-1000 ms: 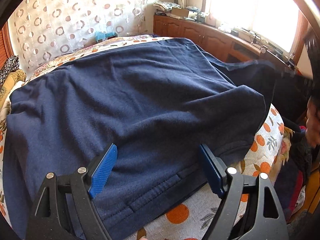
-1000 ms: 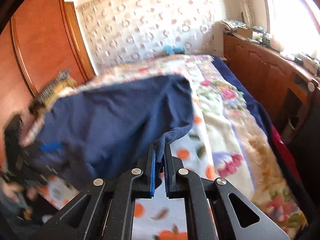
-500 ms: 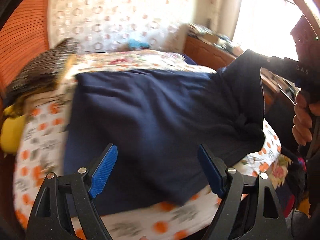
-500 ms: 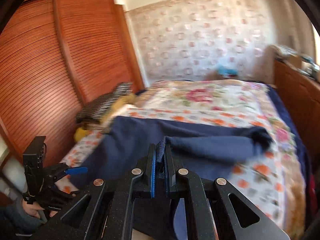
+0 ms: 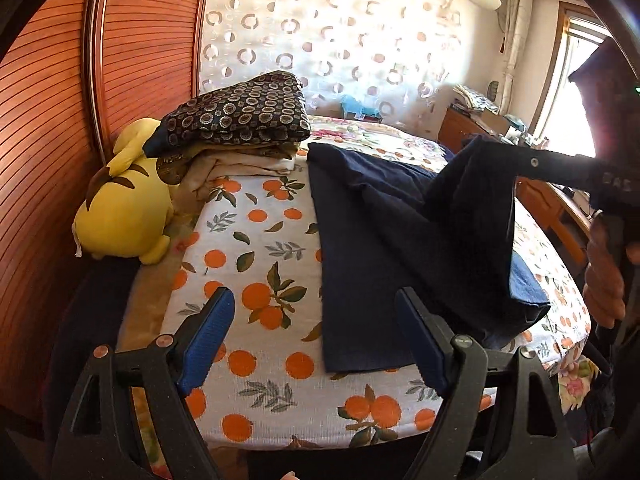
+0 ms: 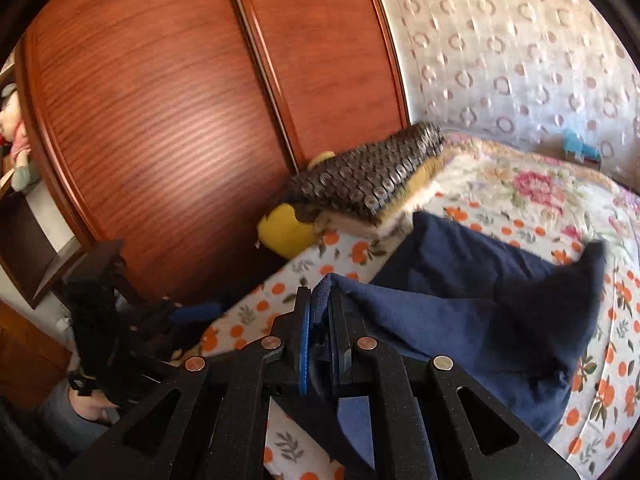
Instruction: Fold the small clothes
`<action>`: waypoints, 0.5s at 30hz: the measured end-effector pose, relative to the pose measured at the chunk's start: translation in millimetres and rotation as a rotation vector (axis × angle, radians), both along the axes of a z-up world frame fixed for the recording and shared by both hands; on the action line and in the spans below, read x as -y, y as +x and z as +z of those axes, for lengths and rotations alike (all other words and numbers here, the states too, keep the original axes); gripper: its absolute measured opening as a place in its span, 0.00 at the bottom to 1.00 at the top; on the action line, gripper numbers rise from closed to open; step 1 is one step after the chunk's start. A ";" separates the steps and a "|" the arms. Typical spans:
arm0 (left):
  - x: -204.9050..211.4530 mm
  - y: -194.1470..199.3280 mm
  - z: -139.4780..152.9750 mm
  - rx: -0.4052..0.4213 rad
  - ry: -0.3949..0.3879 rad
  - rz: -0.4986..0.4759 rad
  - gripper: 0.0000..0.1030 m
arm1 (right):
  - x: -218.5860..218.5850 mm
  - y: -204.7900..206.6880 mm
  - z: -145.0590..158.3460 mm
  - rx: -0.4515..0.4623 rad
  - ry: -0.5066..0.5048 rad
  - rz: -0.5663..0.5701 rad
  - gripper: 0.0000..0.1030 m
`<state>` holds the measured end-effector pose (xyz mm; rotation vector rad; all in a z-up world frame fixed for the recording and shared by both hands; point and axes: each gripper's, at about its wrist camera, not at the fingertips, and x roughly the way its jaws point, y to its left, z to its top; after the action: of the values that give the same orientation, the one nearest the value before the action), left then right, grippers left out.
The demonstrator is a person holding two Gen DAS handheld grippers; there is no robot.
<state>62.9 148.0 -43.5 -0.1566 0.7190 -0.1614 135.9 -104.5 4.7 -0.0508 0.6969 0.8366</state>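
Note:
A navy garment (image 5: 380, 232) lies on the orange-print sheet (image 5: 248, 248) of the bed. One edge of it is lifted and hangs from my right gripper (image 6: 320, 294). The cloth (image 6: 460, 320) sits between that gripper's blue pads, and its jaws are opening. A hand (image 5: 604, 276) holds that tool at the right of the left wrist view. My left gripper (image 5: 314, 298) hovers open over the near part of the bed, at the garment's left edge, with nothing between its fingers.
A pile of folded clothes (image 5: 240, 120) with a dark patterned piece on top sits at the bed's far left corner. A yellow plush toy (image 5: 124, 208) leans beside it. A ribbed wooden wardrobe (image 6: 180, 100) stands left of the bed. A wooden cabinet (image 5: 560, 208) runs along the right.
The right gripper has carried the garment's edge up and across toward the left. The left gripper has swung left off the garment. The wardrobe, clothes pile and plush toy have come into view.

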 end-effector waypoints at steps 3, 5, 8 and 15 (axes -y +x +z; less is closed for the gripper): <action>6.4 2.6 0.4 0.003 -0.013 -0.013 0.80 | 10.4 10.7 10.7 0.040 -0.047 -0.039 0.49; 17.6 8.3 0.6 0.004 -0.017 -0.039 0.80 | 22.7 11.6 16.8 0.077 -0.091 -0.091 0.53; 34.4 18.6 0.5 0.009 -0.018 -0.087 0.80 | 49.2 16.5 17.2 0.112 -0.162 -0.188 0.53; 68.0 57.3 -12.4 -0.032 -0.001 -0.169 0.80 | 77.2 44.5 -6.7 0.064 -0.234 -0.311 0.53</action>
<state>120.2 80.1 -55.9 -0.0997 0.7637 -0.3216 180.4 -181.7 -1.9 -0.1745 0.7185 0.4510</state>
